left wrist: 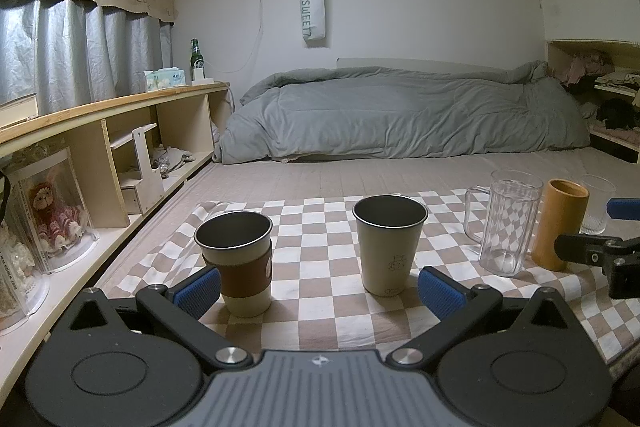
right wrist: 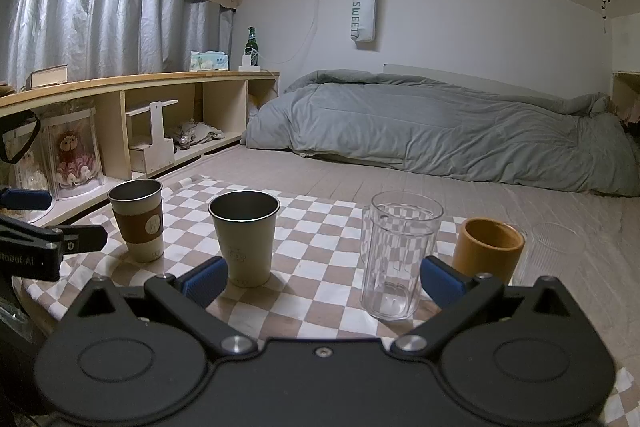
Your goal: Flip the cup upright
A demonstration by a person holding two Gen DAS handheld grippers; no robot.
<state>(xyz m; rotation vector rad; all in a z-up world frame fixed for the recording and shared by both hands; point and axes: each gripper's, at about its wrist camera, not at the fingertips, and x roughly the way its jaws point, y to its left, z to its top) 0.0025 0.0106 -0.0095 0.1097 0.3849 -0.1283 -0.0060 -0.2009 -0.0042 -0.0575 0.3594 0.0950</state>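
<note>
Several cups stand upright on a checkered cloth [left wrist: 320,315]. From left: a metal cup with a brown sleeve [left wrist: 237,263] [right wrist: 139,221], a cream metal cup [left wrist: 389,245] [right wrist: 245,238], a clear glass mug [left wrist: 507,221] [right wrist: 398,255], an orange-brown cup [left wrist: 560,223] [right wrist: 489,247] and a small ribbed glass [left wrist: 597,203]. My left gripper [left wrist: 320,287] is open and empty, in front of the two metal cups. My right gripper [right wrist: 324,277] is open and empty, in front of the cream cup and the glass mug.
A grey duvet [left wrist: 400,111] lies at the back of the bed. A wooden shelf [left wrist: 112,107] runs along the left with a bottle [left wrist: 195,55], a tissue box and doll cases. The right gripper shows at the right edge [left wrist: 600,255].
</note>
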